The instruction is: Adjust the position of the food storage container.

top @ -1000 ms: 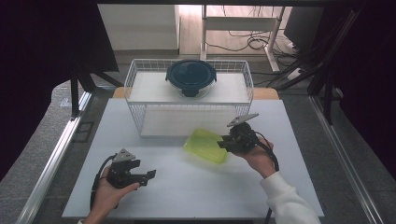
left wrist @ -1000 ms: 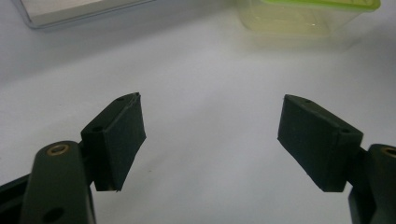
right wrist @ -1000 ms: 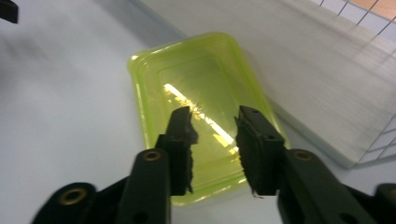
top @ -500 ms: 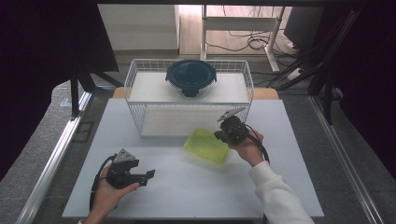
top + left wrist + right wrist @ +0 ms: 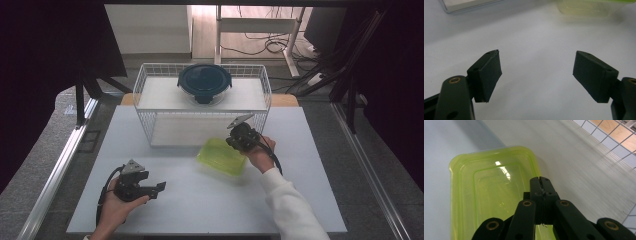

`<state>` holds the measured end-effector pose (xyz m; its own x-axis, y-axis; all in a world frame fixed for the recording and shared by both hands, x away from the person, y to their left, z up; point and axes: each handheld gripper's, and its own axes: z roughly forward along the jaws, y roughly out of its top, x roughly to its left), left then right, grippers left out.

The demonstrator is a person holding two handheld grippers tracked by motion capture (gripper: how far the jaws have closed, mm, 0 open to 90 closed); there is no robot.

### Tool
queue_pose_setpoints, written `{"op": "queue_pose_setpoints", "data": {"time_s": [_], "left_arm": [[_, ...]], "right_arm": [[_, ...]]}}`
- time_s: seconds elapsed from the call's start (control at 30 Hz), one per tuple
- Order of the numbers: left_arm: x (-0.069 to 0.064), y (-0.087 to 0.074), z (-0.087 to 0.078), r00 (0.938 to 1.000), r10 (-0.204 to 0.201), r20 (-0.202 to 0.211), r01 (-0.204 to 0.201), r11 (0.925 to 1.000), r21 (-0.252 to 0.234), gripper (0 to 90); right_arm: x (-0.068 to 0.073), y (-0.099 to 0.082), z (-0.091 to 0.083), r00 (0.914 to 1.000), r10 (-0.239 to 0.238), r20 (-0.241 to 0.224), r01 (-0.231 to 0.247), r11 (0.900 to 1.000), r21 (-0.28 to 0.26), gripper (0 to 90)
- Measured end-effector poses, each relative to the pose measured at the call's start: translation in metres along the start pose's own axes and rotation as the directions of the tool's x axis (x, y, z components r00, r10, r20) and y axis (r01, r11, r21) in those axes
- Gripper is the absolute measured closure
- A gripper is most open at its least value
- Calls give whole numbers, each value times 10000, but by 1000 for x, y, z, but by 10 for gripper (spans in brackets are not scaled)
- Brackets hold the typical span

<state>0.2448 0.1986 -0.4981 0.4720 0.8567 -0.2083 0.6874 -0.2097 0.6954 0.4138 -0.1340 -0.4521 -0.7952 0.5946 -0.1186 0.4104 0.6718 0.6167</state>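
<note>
Gripping the green container's (image 5: 491, 195) rim, right claw (image 5: 541, 181) clamped shut — left claw (image 5: 536, 72) open, idle; thin edge purchase may slip, dropping it onto the table (image 5: 200, 200).

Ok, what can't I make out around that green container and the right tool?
- Right tool, right gripper view: pads pressed together over the green container; whether they pinch its rim is hidden by them.
- Container's near end: cut off by the bottom edge.
- High view: the hand covers the container's right corner.
</note>
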Motion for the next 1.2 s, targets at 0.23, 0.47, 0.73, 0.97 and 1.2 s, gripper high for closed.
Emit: {"op": "queue_pose_setpoints", "data": {"time_s": [0.23,0.47,0.73,0.97,1.2], "left_arm": [[-1,0,1,10000,10,38,-10,10000,26,219],[-1,-1,2,10000,24,48,-24,10000,72,219],[-1,0,1,9996,-72,277,70,10000,50,221],[-1,0,1,9994,-89,328,86,9999,80,224],[-1,0,0,9992,-99,382,97,9999,61,225]], "right_arm": [[-4,0,10,9990,-208,390,201,9996,190,889],[-9,-1,22,9963,-323,802,300,9991,296,889],[-8,-2,33,9930,-794,874,749,9958,533,890],[-3,-2,33,9930,-1080,487,1052,9928,575,890],[9,2,34,9879,-1550,44,1546,9868,472,890]]}}
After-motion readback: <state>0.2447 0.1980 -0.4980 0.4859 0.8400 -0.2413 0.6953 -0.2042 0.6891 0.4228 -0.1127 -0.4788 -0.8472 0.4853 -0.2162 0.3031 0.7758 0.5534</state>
